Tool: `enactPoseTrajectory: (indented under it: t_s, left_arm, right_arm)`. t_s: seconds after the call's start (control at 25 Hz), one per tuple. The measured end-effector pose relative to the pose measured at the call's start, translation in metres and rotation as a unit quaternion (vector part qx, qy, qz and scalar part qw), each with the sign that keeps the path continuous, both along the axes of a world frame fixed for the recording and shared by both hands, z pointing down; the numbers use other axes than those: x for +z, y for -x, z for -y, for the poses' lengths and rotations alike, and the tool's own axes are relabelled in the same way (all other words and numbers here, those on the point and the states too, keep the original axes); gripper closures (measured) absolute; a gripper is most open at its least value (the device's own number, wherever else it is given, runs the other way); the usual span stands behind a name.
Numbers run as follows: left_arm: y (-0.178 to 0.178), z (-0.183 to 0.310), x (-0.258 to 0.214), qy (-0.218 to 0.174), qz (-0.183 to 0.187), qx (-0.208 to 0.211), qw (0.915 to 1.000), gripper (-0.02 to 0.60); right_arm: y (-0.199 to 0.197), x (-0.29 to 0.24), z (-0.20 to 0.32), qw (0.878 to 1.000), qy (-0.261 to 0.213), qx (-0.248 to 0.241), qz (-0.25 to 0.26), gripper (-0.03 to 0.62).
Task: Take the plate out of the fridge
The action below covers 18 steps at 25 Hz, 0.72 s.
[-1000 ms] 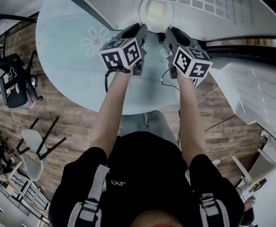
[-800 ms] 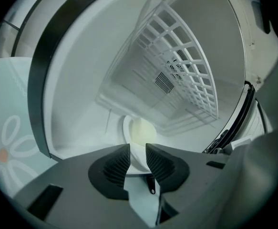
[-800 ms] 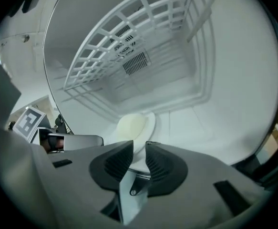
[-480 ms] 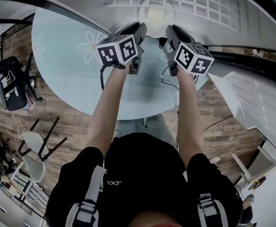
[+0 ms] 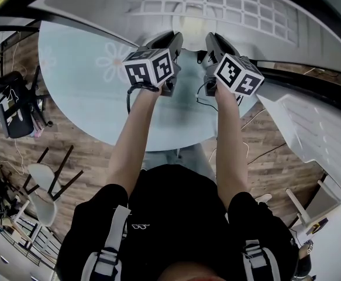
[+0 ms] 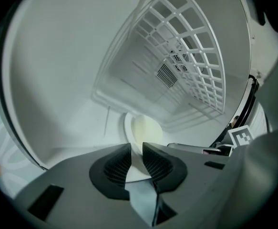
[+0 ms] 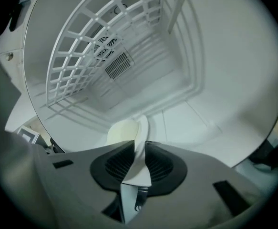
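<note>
Right tool (image 7: 139,149) clamps plate (image 7: 122,130) rim; left tool (image 6: 136,149) jaws closing round it; an early pull could twist plate loose.

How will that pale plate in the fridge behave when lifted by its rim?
The pale cream round plate looks rigid, so it probably won't bend. Its smooth rim may slip; the right gripper pinches it, while the left gripper is closing its jaws around it. It looks ceramic, so probably breakable if dropped.

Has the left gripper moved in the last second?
Yes: left gripper has gone forward from the table's flower print, toward the fridge, fingers closing round the plate.
</note>
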<state>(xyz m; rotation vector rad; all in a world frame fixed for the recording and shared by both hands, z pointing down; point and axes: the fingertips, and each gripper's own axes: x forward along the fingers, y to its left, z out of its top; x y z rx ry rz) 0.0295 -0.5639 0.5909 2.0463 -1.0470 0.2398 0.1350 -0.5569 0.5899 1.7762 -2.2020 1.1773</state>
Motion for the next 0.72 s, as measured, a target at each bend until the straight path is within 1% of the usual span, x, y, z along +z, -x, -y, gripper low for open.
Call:
enactPoseTrajectory:
  t_s: [0.08, 0.16, 0.24, 0.4, 0.72]
  left_arm:
    - [-0.001, -0.001, 0.001, -0.003, 0.012, 0.001, 0.9999, 0.503]
    - [-0.003, -0.002, 0.002, -0.006, 0.022, 0.002, 0.9997, 0.503]
    - [-0.002, -0.003, 0.002, -0.005, 0.026, -0.001, 0.9996, 0.506]
    - [-0.001, -0.01, -0.001, -0.002, 0.023, -0.006, 0.9997, 0.506]
    - [-0.007, -0.033, -0.015, -0.014, 0.013, -0.018, 0.9996, 0.506]
  right_arm:
    - [-0.002, 0.0, 0.0, 1.0, 0.003, 0.018, 0.014, 0.53]
    - [-0.003, -0.001, -0.001, 1.0, 0.001, 0.026, 0.009, 0.531]
    - [-0.001, -0.001, -0.003, 1.0, 0.002, 0.024, 0.004, 0.531]
    - [0.0, -0.003, -0.01, 0.999, 0.005, 0.025, 0.027, 0.533]
    - [-0.005, -0.02, -0.031, 0.999, -0.007, 0.032, 0.042, 0.539]
